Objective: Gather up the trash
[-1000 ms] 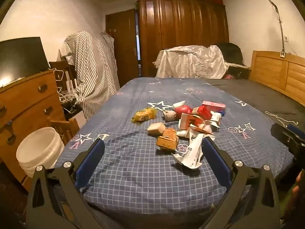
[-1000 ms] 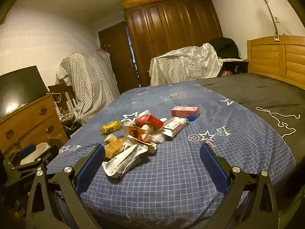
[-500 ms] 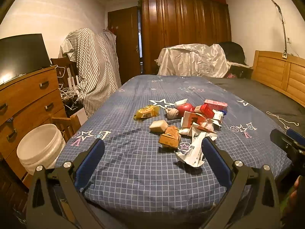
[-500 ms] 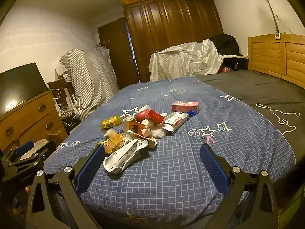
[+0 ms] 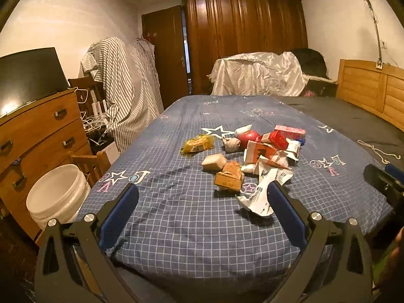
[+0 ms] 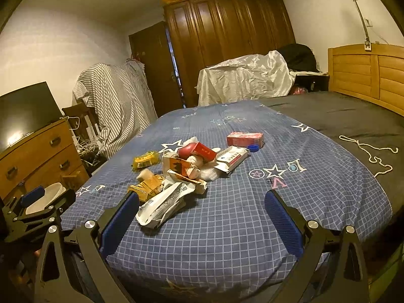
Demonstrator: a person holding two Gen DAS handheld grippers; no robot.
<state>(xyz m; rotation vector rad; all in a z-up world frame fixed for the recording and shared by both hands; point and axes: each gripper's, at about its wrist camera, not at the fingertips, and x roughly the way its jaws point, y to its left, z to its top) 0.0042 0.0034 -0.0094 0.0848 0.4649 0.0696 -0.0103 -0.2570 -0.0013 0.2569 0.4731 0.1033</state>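
Blue checked bedsheet (image 5: 181, 217) with star prints covers the near part of the bed and carries the trash pile (image 5: 255, 159), which lies near the middle of the sheet. In the left wrist view, the pile includes a yellow wrapper (image 5: 197, 144) at its left edge, a pale block (image 5: 214, 162), a crushed brown carton (image 5: 229, 177), an orange-and-white carton (image 5: 258, 152), a pink box (image 5: 290, 131) at the far side, and a crumpled white wrapper (image 5: 260, 197) nearest the camera. The left gripper (image 5: 202, 209) hovers above the sheet's near edge with its blue-padded fingers spread wide and nothing between them; the white wrapper lies just inside its right finger. The right gripper (image 6: 200, 212), in the right wrist view, is likewise spread wide and empty, the same white wrapper lying just beside its left finger. A white plastic bucket (image 5: 58, 194) stands on the floor between the bed and a wooden dresser (image 5: 38, 131). A white cord (image 6: 373, 156) lies on the dark sheet at right.
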